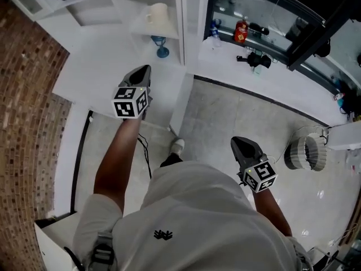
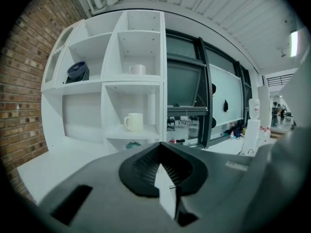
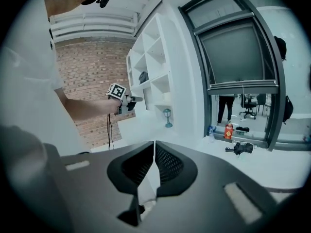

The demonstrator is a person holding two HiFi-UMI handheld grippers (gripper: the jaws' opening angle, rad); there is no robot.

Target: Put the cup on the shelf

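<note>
A cream cup (image 1: 158,14) stands upright in a middle compartment of the white shelf (image 1: 181,21); in the left gripper view the cup (image 2: 134,122) stands straight ahead of the jaws, well apart from them. My left gripper (image 1: 145,70) hovers over the white tabletop below the shelf, and its jaws (image 2: 160,148) are shut with nothing between them. My right gripper (image 1: 238,142) hangs back over the floor at the right, shut and empty (image 3: 153,146). From there the left gripper (image 3: 127,101) shows in front of the shelf.
A second white cup (image 2: 137,69) sits one compartment higher, a dark blue object (image 2: 77,70) to its left. A blue goblet (image 1: 162,47) stands under the cream cup. A red bottle (image 1: 241,30) and black items (image 1: 256,59) lie on the window counter. A white round fan (image 1: 307,151) stands on the floor.
</note>
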